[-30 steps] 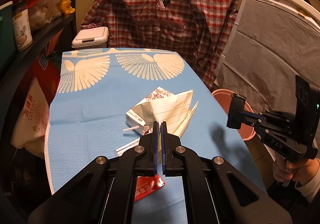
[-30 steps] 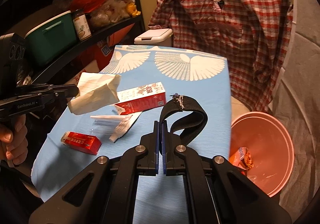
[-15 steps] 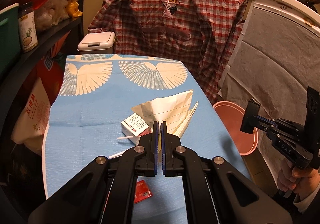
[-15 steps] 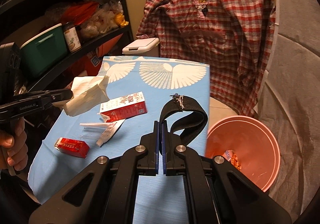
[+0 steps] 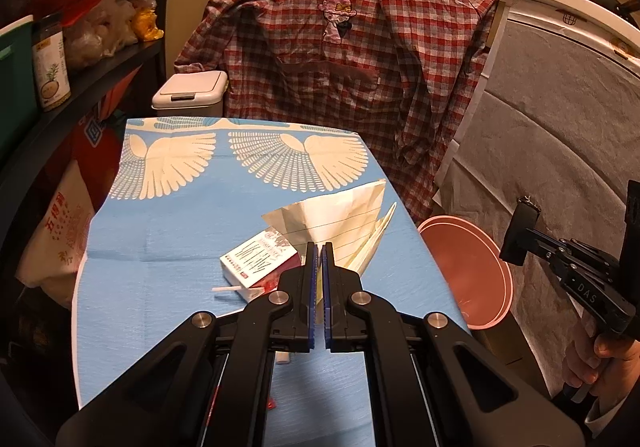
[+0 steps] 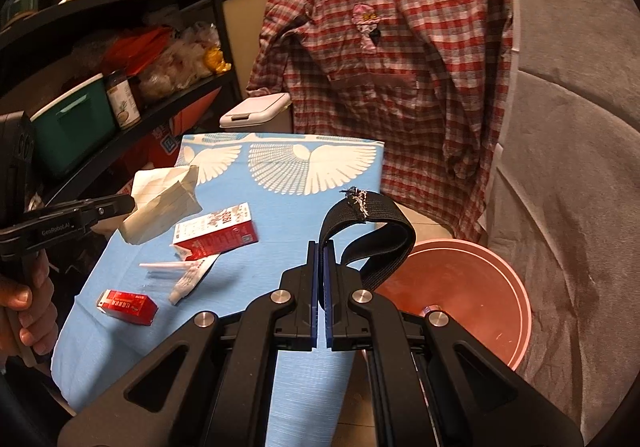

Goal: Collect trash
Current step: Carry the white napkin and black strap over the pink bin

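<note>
My left gripper (image 5: 320,259) is shut on a crumpled sheet of lined white paper (image 5: 340,219) and holds it above the blue table; it also shows in the right wrist view (image 6: 160,203). My right gripper (image 6: 321,259) is shut on a black elastic strap (image 6: 372,231) and holds it beside the table's right edge, near the pink bin (image 6: 472,287). On the table lie a red-and-white drink carton (image 6: 216,233), a small red box (image 6: 128,305), a white straw (image 6: 164,266) and a white wrapper (image 6: 192,279).
The pink bin (image 5: 468,271) stands on the floor right of the table (image 5: 160,239). A plaid shirt (image 5: 340,59) hangs behind it. A white lidded bin (image 5: 192,95) stands at the far end. Dark shelves (image 6: 100,87) with jars and bags line the left side.
Both grippers have risen and pulled back from the table with their loads still held. The right gripper has swung right, so the pink bin sits more under the strap.
</note>
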A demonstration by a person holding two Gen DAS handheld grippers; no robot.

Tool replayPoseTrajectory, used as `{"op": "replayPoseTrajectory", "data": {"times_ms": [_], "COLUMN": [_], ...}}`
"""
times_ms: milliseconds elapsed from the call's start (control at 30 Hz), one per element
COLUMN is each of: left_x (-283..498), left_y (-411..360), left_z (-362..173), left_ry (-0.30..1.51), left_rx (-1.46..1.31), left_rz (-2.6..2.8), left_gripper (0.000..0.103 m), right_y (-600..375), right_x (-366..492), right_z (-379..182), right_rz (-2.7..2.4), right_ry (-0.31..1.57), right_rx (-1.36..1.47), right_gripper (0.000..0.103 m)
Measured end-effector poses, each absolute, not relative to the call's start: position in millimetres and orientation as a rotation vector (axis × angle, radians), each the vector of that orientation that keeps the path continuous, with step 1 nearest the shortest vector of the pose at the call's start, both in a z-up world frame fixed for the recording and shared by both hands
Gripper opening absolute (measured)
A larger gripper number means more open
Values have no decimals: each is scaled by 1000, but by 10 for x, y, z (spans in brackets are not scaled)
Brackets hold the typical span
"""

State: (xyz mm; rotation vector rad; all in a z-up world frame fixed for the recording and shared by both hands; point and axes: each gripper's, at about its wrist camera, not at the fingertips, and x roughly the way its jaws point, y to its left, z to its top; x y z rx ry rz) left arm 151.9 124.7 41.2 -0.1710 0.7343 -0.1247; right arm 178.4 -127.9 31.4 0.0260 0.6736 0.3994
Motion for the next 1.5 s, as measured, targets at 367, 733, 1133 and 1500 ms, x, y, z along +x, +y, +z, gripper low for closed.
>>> {"op": "replayPoseTrajectory", "data": {"times_ms": [367,733,1133,1500], "left_x": [1588,1673,1830,2006], "left_y": [989,688,281,-147], "left_z": [443,411,330,245], "left_ry": [717,721,741,762], "left_rx": [-162,-148,-133,-120], "left_rz": [-148,-185,-239,-288], "left_gripper": [2,2,2,2], "right_y": [-1586,-1926,-2142,-2309], "right_x": [1847,1941,2046,2156], "right_z": [376,398,298,231], "right_rz": [352,301,262,229], "right_ry": [657,660,699,724], "right_rx": [71,110,117,135], "right_gripper": [3,3,3,3]}}
